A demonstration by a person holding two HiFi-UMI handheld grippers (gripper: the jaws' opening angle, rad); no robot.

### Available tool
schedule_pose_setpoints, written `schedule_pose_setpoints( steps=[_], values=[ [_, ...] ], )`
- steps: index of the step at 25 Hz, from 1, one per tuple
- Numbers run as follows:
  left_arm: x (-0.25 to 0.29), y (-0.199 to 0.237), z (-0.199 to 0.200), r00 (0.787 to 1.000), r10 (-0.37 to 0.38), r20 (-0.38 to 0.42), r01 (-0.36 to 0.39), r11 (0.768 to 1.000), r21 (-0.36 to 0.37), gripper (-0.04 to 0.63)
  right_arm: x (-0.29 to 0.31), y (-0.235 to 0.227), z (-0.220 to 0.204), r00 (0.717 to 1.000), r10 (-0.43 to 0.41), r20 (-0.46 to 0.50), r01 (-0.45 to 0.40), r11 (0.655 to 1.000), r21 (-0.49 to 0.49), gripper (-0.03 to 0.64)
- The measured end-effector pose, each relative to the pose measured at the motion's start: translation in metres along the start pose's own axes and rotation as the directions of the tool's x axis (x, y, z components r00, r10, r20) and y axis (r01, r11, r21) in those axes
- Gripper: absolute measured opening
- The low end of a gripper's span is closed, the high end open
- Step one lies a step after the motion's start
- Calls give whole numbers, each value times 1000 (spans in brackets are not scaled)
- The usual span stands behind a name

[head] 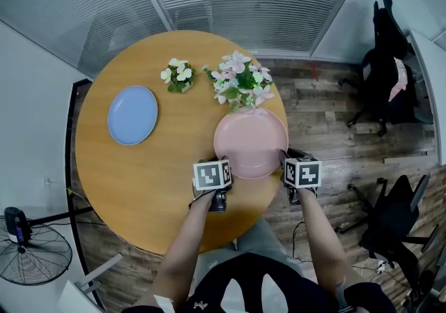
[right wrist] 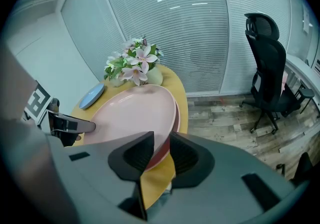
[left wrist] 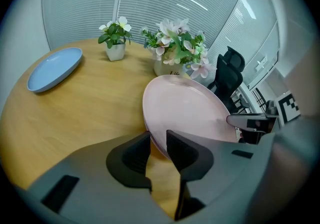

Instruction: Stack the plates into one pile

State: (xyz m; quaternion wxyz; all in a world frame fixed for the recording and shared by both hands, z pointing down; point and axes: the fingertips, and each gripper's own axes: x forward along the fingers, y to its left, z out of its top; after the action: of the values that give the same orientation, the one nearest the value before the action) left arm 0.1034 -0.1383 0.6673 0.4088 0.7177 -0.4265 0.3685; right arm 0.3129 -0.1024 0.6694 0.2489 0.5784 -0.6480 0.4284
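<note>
Using the vase of pink flowers point(head: 240, 85) on the round wooden table point(head: 146, 186) as the marker: the blue plate point(head: 132, 115) is well off to its left, lying flat on the wood all by itself. A small pot of white flowers point(head: 178, 76) stands just left of the vase. The pink plate point(head: 251, 143) is right in front of the vase on the near side, its far rim almost up against it. The left gripper point(left wrist: 159, 140) has its jaws pinched on the plate's left rim. The right gripper point(right wrist: 160, 144) is pinching the opposite rim, so the plate's clamped from both sides. Honestly can't tell if its base is touching the table or not. Way right of the vase, off the table, are black office chairs point(head: 390, 40).
</note>
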Motion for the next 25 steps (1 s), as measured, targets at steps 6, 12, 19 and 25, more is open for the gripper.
schedule_pose_setpoints(
  steps=[6,12,19,25],
  values=[
    [7,0,3,1000,-6,5,6,999,50,104,6,-5,1,1000,-24,0,24,999,-22,106],
    [14,-3,-8,999,-12,-34,16,990,137,129,12,-11,-10,999,-48,-17,47,998,-51,106],
    [19,-1,-10,998,-36,-46,41,992,117,196,16,-7,-10,999,-20,-26,19,999,-46,171],
    [6,4,-6,998,-67,17,66,997,50,196,11,-2,-9,998,-57,-15,56,996,-62,219]
  ],
)
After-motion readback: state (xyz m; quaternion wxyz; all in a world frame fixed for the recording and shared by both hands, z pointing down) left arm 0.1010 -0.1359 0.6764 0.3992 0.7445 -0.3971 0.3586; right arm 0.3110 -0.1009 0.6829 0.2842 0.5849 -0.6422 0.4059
